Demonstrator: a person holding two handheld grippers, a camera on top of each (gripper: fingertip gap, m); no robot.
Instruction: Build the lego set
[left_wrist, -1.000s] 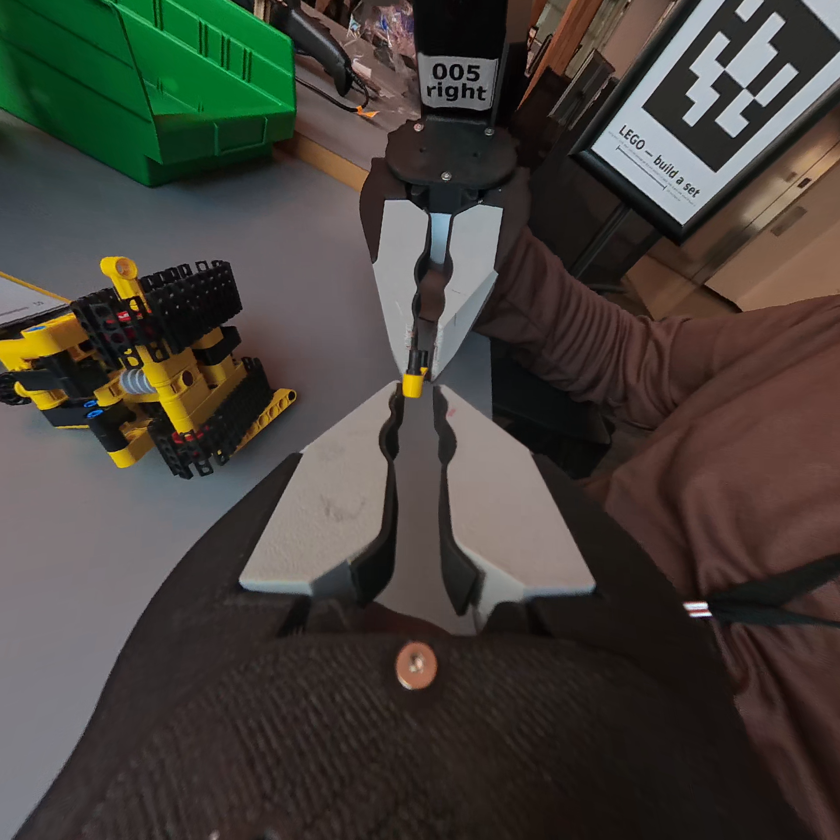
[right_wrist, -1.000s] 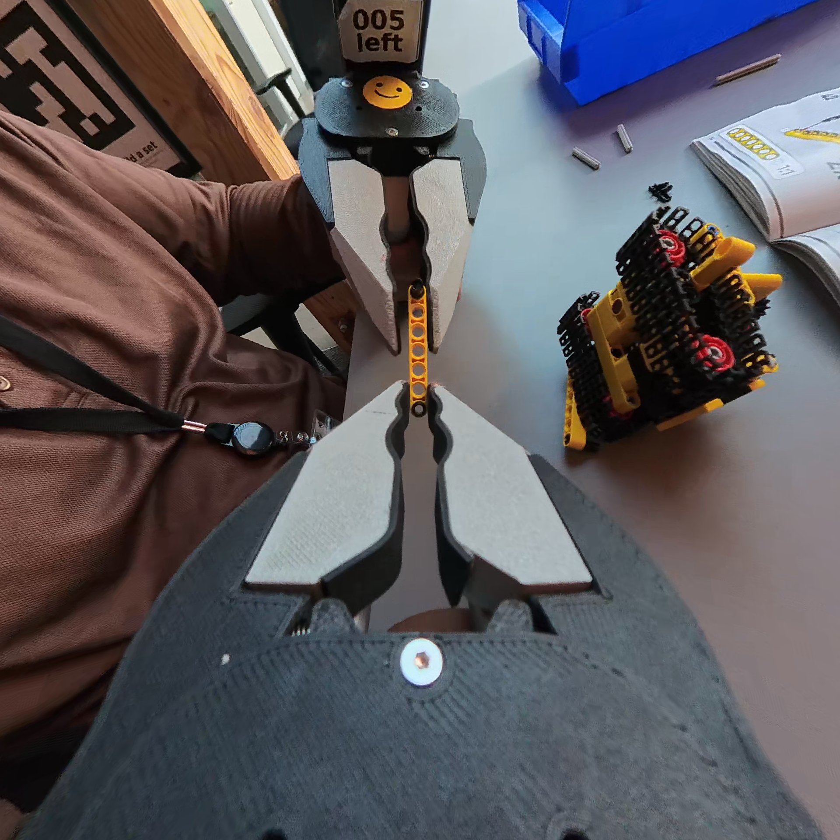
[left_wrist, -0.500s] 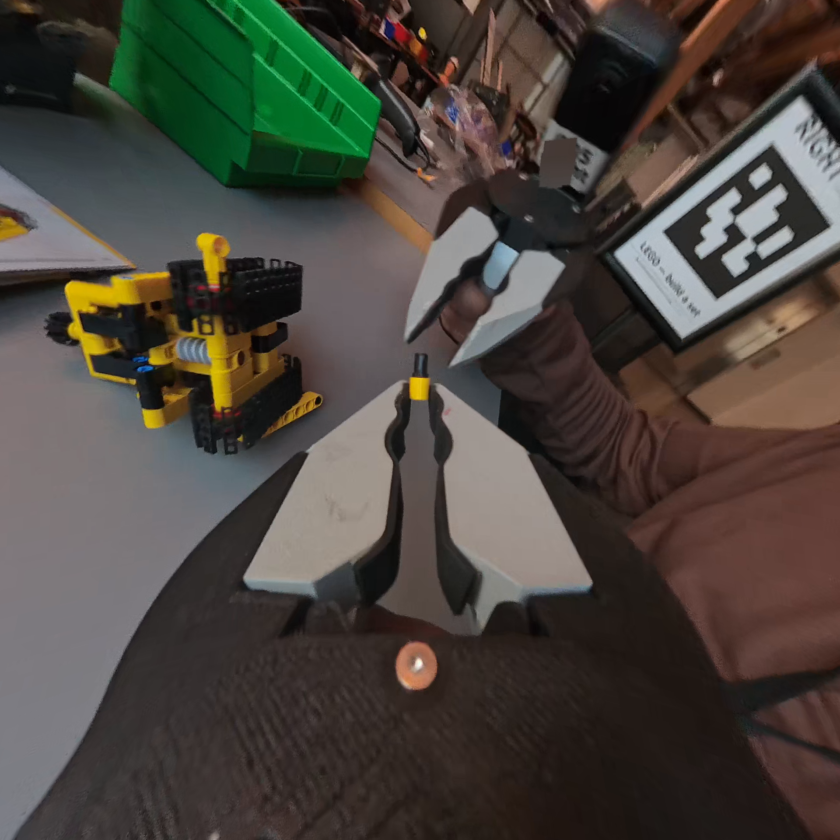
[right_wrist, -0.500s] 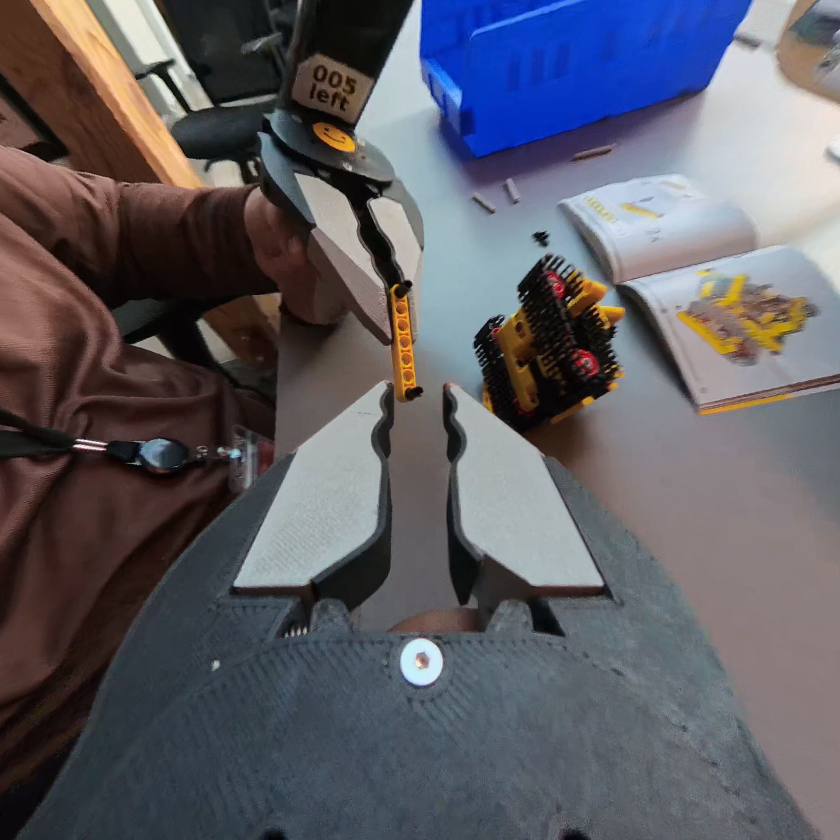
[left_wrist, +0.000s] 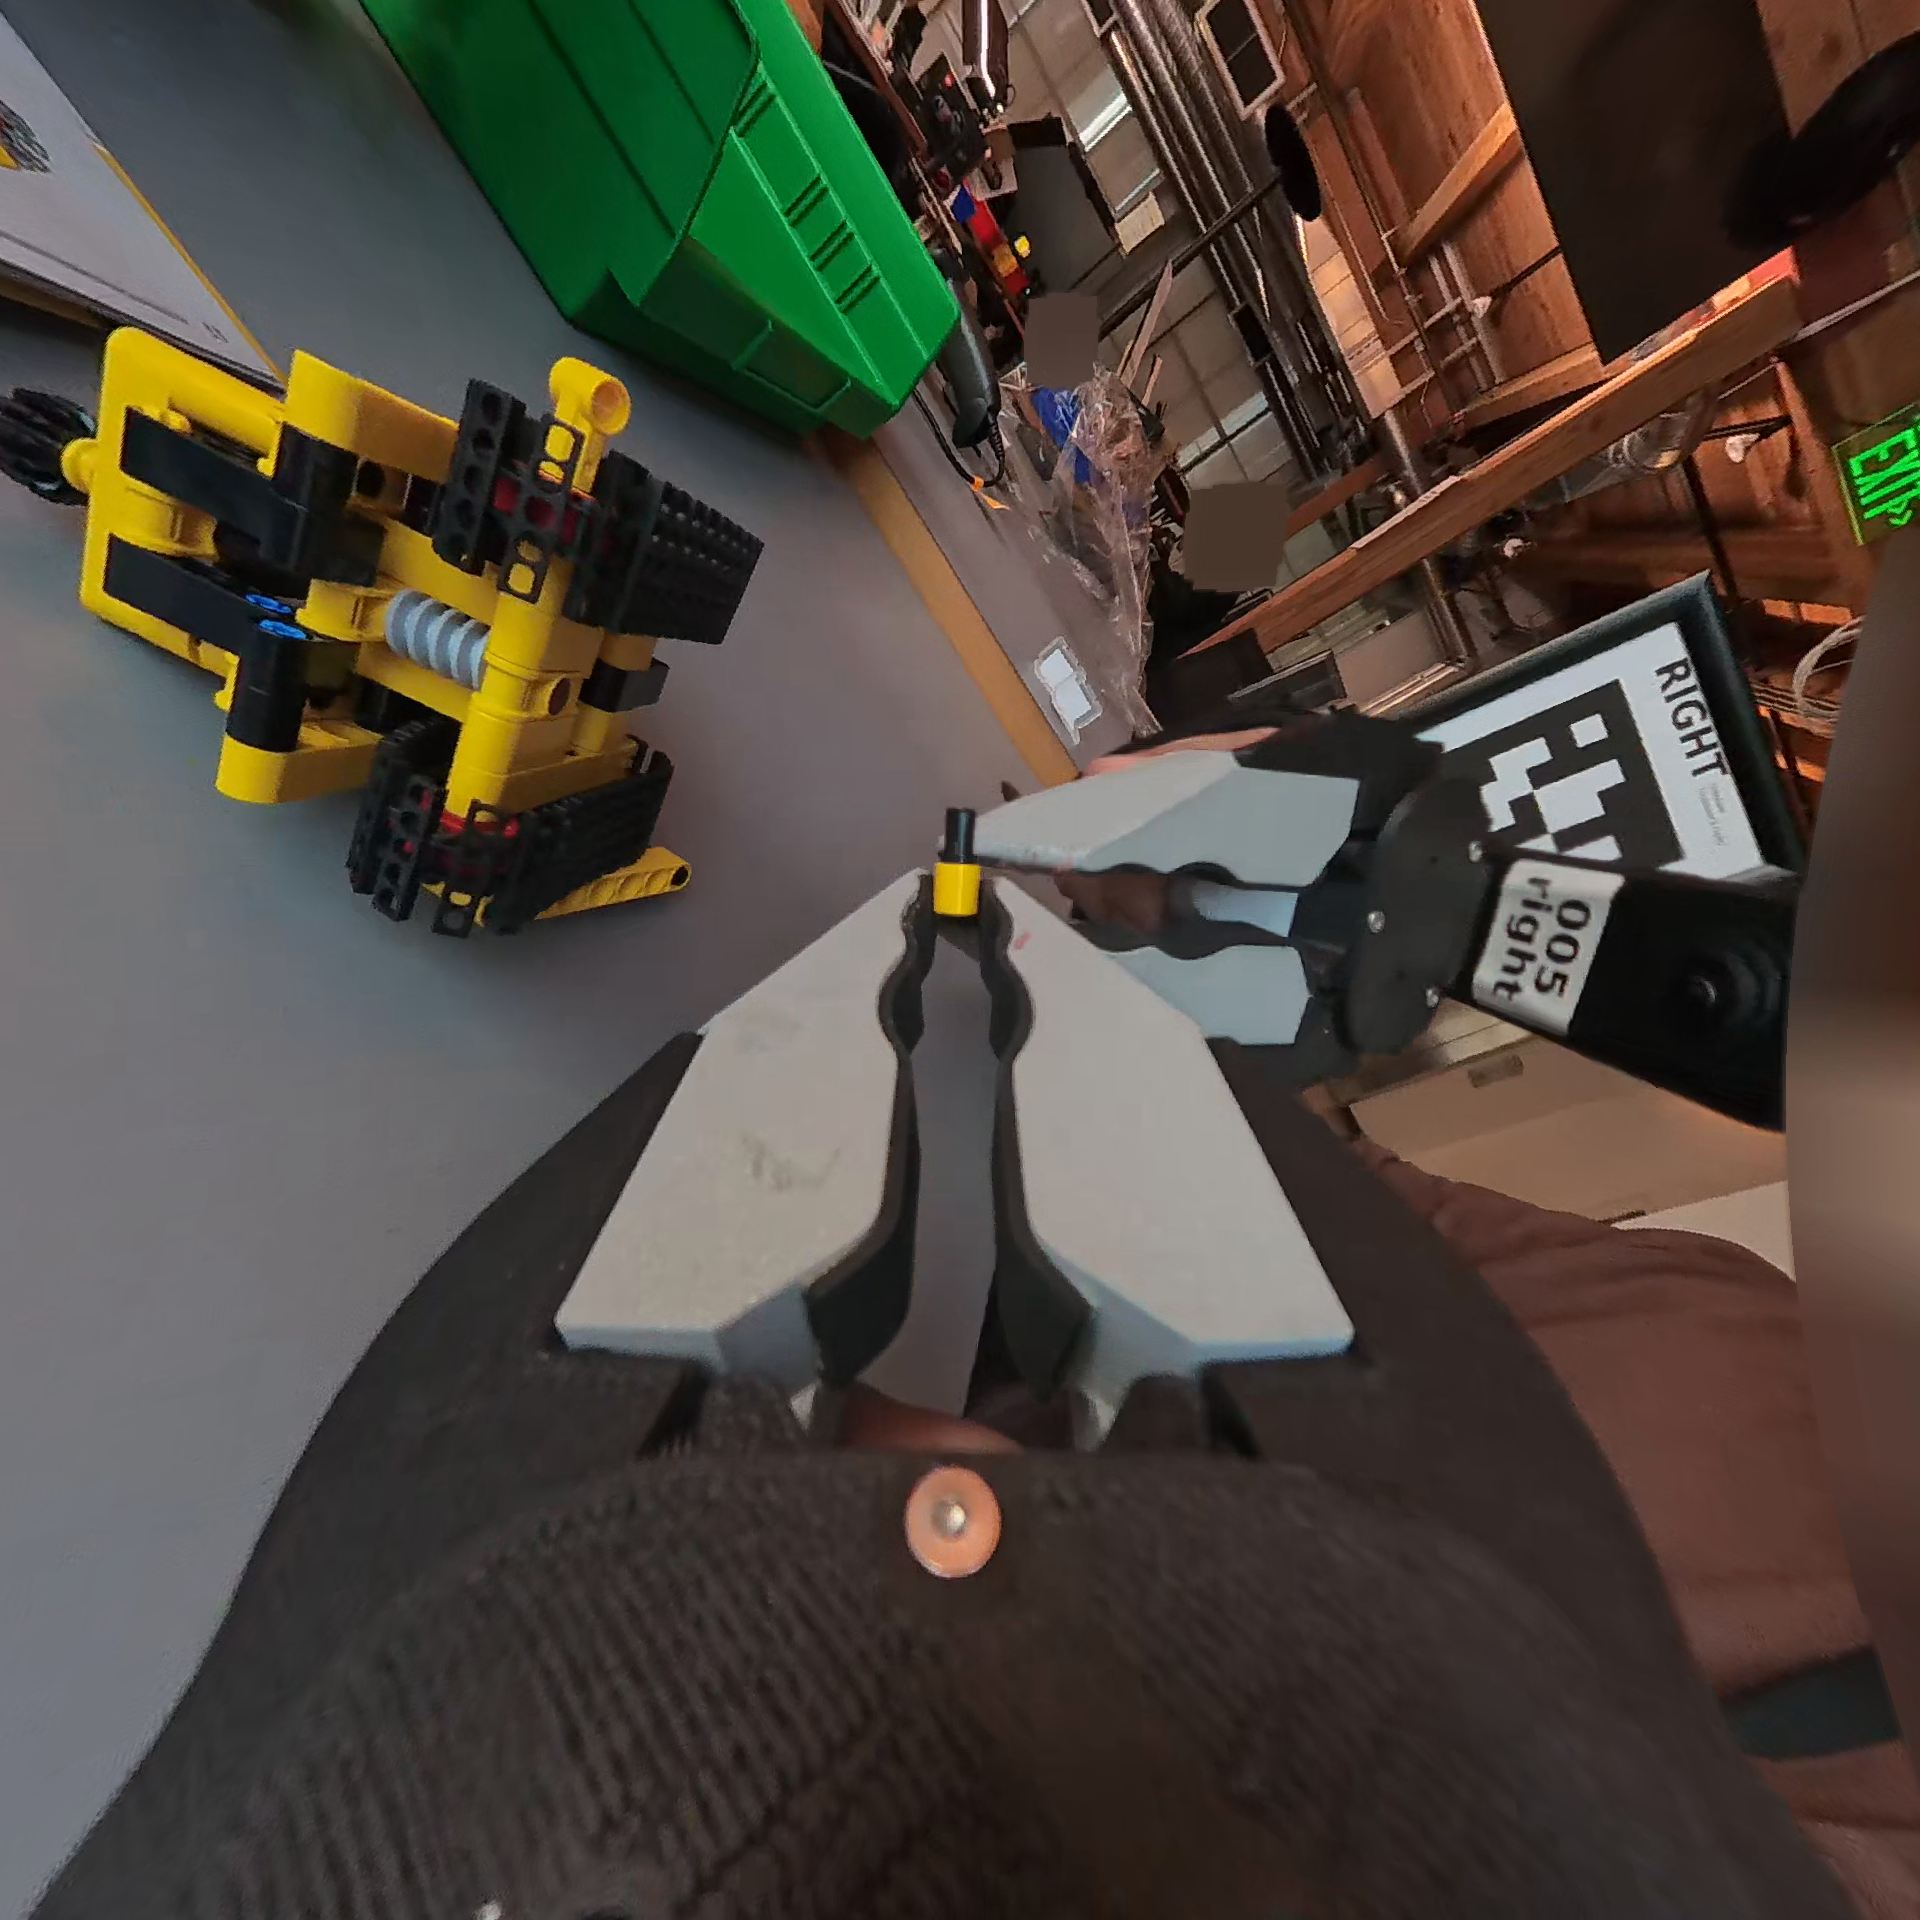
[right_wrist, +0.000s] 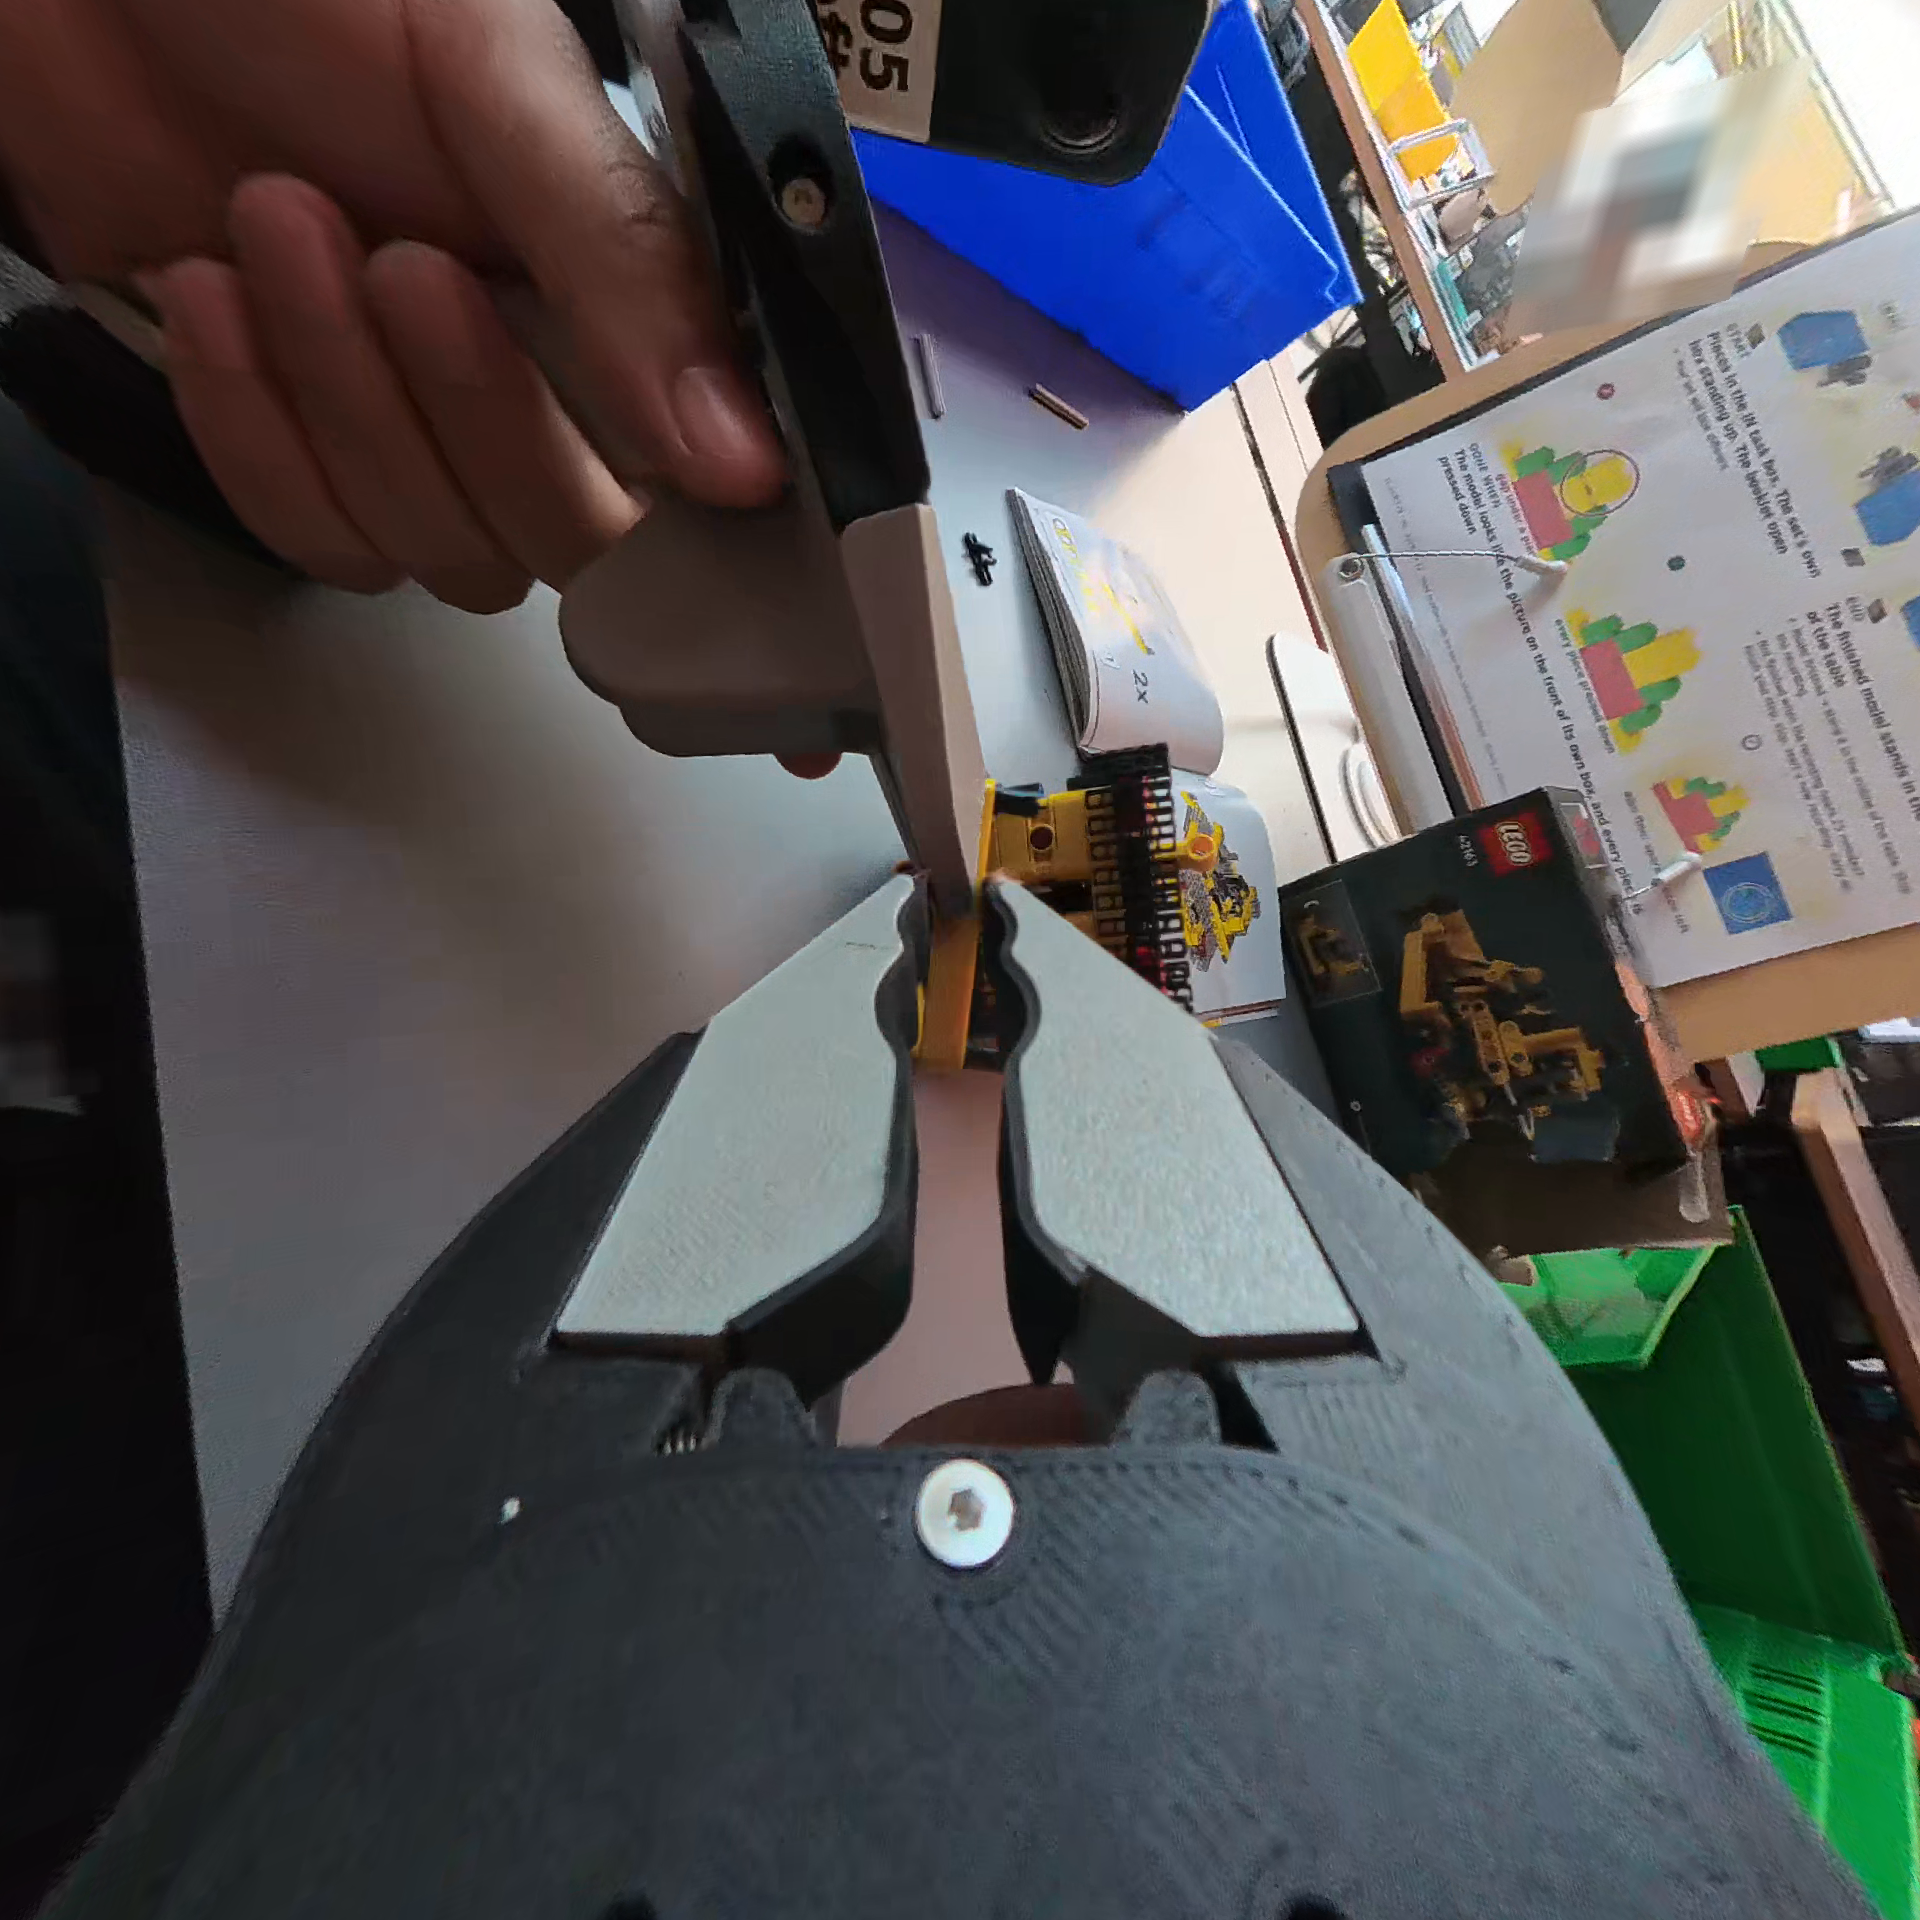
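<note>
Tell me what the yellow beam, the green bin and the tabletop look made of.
Yellow beam: hard moulded plastic, smooth with a slight sheen. Green bin: rigid moulded plastic, glossy, with ribbed walls. Tabletop: a flat matte grey surface, likely laminate, with a wood-coloured edge strip; the core isn't visible.

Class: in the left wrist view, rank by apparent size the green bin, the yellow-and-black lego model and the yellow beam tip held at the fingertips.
1. Green bin, partly cropped by the frame.
2. Yellow-and-black lego model; it sits nearer the camera, so the true gap is unsure.
3. Yellow beam tip, clearly smallest, pinched in the left hand-held gripper.
</note>
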